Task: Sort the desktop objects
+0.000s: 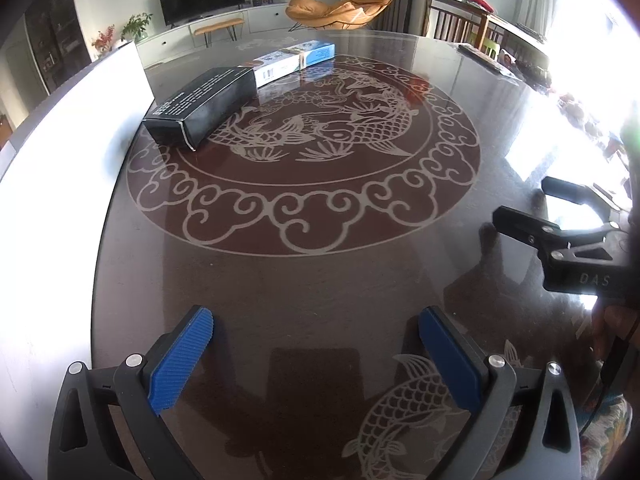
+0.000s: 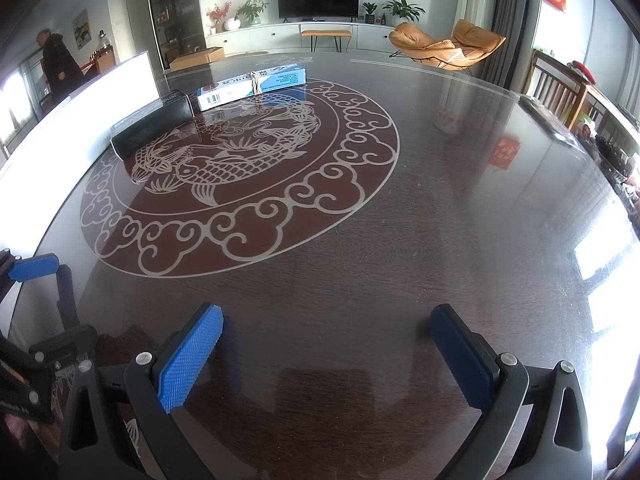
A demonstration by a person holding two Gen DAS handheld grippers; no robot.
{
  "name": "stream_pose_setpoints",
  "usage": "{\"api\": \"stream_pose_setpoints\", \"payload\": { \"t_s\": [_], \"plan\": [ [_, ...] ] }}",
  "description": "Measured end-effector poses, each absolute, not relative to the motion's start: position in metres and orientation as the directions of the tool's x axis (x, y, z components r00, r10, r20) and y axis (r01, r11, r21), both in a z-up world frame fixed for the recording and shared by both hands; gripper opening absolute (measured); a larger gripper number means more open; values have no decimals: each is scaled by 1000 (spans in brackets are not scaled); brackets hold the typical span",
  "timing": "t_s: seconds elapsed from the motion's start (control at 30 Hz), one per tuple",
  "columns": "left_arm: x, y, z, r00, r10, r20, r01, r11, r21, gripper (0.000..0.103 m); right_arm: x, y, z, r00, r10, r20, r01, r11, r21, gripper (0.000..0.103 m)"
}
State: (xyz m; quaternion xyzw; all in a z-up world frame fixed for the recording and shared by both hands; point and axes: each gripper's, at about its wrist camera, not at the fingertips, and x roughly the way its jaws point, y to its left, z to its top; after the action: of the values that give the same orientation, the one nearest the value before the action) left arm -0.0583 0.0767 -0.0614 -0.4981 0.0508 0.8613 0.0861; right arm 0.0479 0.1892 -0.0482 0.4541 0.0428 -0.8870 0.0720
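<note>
A long black box [image 1: 202,106] [image 2: 154,122] lies at the far left of the dark table [image 1: 320,272] [image 2: 440,220], end to end with a white and blue box [image 1: 296,60] [image 2: 254,84] behind it. My left gripper [image 1: 316,320] hovers over the near table, wide open, nothing between its blue pads [image 1: 182,360]. My right gripper [image 2: 326,318] is also wide open and empty over the near edge. In the left wrist view the right gripper [image 1: 524,208] shows at the right edge. One blue pad of the left gripper [image 2: 34,266] shows at the left edge of the right wrist view.
A white board [image 1: 120,68] [image 2: 120,80] stands along the table's left rim beside the boxes. The table top bears a fish and cloud pattern [image 1: 320,128]. Wooden chairs [image 2: 560,88] and clutter [image 1: 500,64] line the right side. A person [image 2: 58,68] stands far left.
</note>
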Motion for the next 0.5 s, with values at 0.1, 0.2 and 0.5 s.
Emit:
{"api": "stream_pose_setpoints", "payload": {
  "t_s": [0.1,0.2,0.5],
  "plan": [
    [-61,68,-61,-481,81,-873,-168,-986,1,103,48,189,-48,-577,-89,-812,167,-986,-11,103],
    [-63,57,-62,-475,64,-878,-135,-991,1,103,48,189,-48,-577,-89,-812,167,-986,-11,103],
    [-63,45,-61,-462,52,-885,-113,-994,0,103,48,189,-48,-577,-89,-812,167,-986,-11,103]
  ]
}}
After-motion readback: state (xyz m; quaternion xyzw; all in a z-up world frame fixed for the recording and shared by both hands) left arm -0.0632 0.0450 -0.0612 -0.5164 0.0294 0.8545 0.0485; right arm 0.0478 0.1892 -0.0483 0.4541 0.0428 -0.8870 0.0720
